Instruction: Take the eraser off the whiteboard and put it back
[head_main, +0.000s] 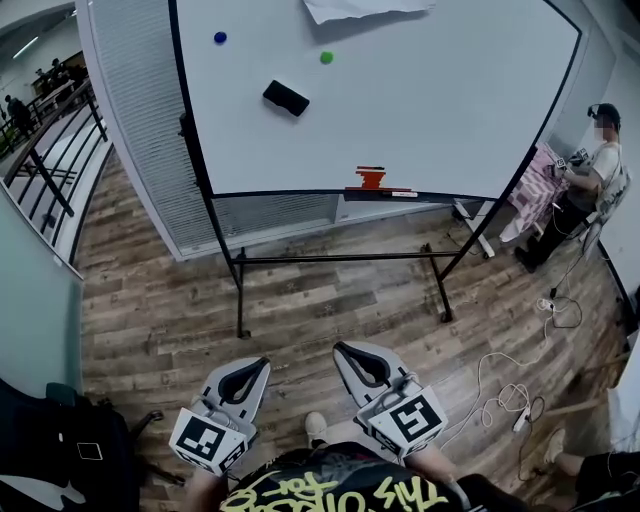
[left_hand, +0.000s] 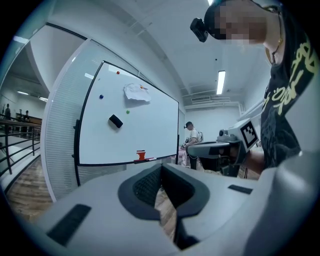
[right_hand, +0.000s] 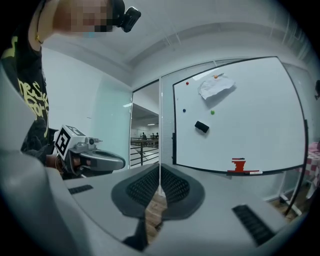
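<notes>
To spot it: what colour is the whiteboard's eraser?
The eraser is black, clearest in the head view.

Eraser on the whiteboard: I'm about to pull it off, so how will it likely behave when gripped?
The eraser clings unsupported to the upright whiteboard, so it is probably magnetic and light: expect a slight tug. Its blocky shape looks rigid, not floppy. Pushed, it may slide along the smooth board rather than lift.

Left gripper and right gripper have jaws closed.
</notes>
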